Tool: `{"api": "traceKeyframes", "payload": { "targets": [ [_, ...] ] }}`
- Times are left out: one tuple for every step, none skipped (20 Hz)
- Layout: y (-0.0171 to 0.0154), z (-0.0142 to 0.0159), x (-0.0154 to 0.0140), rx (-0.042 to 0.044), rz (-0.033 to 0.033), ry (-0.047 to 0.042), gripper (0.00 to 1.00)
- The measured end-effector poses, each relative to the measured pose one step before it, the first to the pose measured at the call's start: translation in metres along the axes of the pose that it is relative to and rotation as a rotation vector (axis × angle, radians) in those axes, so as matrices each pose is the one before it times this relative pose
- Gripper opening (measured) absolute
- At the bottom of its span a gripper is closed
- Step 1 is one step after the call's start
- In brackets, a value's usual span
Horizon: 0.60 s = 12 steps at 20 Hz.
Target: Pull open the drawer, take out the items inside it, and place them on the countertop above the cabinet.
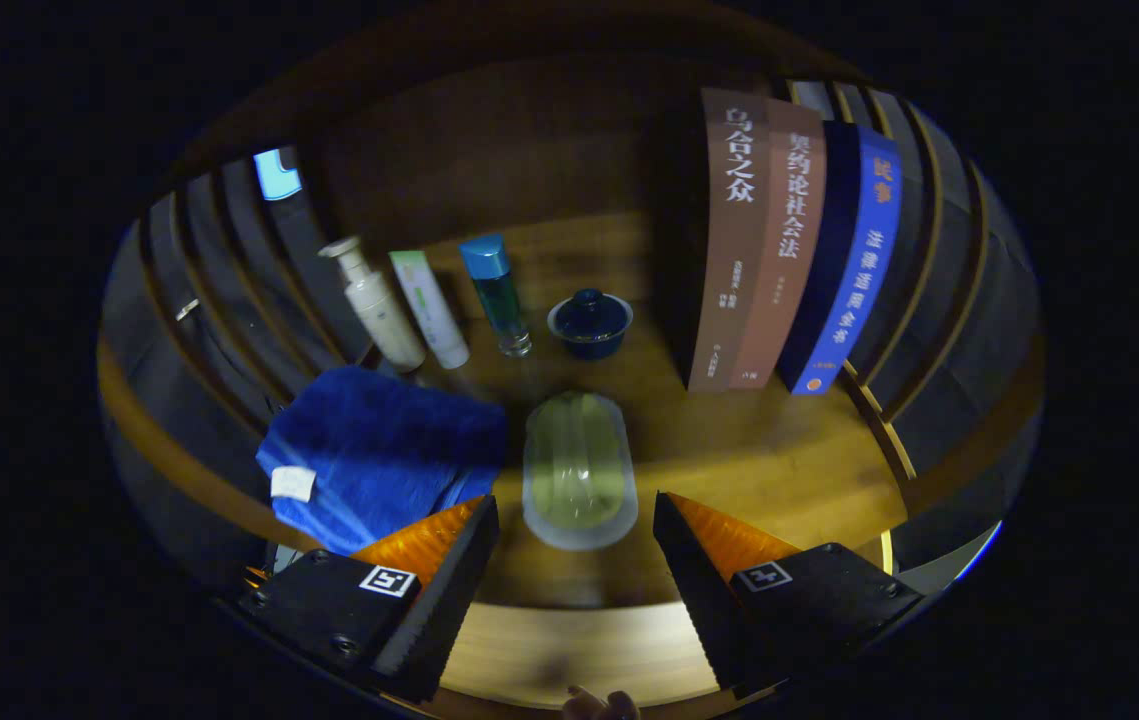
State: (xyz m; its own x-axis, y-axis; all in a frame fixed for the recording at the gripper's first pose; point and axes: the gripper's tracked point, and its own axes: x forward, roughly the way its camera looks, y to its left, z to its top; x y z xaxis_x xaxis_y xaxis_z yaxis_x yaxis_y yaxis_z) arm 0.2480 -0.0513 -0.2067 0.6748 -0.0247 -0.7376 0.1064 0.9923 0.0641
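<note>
My gripper (pixel 576 530) is open, its fingers spread wide on either side of a pale green oblong soap-like block (pixel 579 468) in a clear case. The block lies on the wooden countertop (pixel 779 460) just ahead of the fingertips, touching neither finger. A folded blue towel (pixel 379 450) with a white tag lies on the countertop beside the left finger (pixel 449 560).
Beyond the block stand a pump bottle (pixel 376 305), a white-green tube (pixel 429 308), a blue-capped bottle (pixel 496 295) and a dark lidded cup (pixel 590 322). Upright books (pixel 789 250) rise at the right. Dark slatted walls enclose both sides. A light wooden edge (pixel 569 650) runs below the fingers.
</note>
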Motion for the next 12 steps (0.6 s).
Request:
{"api": "traceKeyframes", "payload": {
  "targets": [
    [0.00156, -0.01155, -0.01284, -0.00398, 0.00320, -0.01968, 1.00],
    [0.00261, -0.01028, -0.01679, -0.00296, 0.01119, -0.02275, 1.00],
    [0.00274, -0.00716, -0.01716, -0.00238, 0.00832, -0.03820, 1.00],
    [0.00198, -0.00708, -0.01877, -0.00635, 0.01126, -0.04594, 1.00],
    [0.00231, -0.00297, -0.02024, -0.00689, 0.00914, -0.05361, 1.00],
    [0.00218, -0.00429, -0.01930, -0.00816, 0.01190, -0.05017, 1.00],
    [0.00184, -0.00247, -0.01947, -0.00440, 0.01031, -0.05704, 1.00],
    [0.00299, -0.00287, -0.01705, -0.00312, 0.01276, -0.05069, 1.00],
    [-0.00055, -0.00441, -0.01757, -0.00556, -0.00154, -0.04310, 1.00],
    [-0.00145, -0.00599, -0.01785, -0.00922, -0.00499, -0.03647, 0.99],
    [0.00062, -0.00436, -0.01749, -0.01160, -0.00005, -0.04776, 0.99],
    [0.00186, -0.00425, -0.01291, -0.00991, -0.00080, -0.05060, 0.99]
  ]
}}
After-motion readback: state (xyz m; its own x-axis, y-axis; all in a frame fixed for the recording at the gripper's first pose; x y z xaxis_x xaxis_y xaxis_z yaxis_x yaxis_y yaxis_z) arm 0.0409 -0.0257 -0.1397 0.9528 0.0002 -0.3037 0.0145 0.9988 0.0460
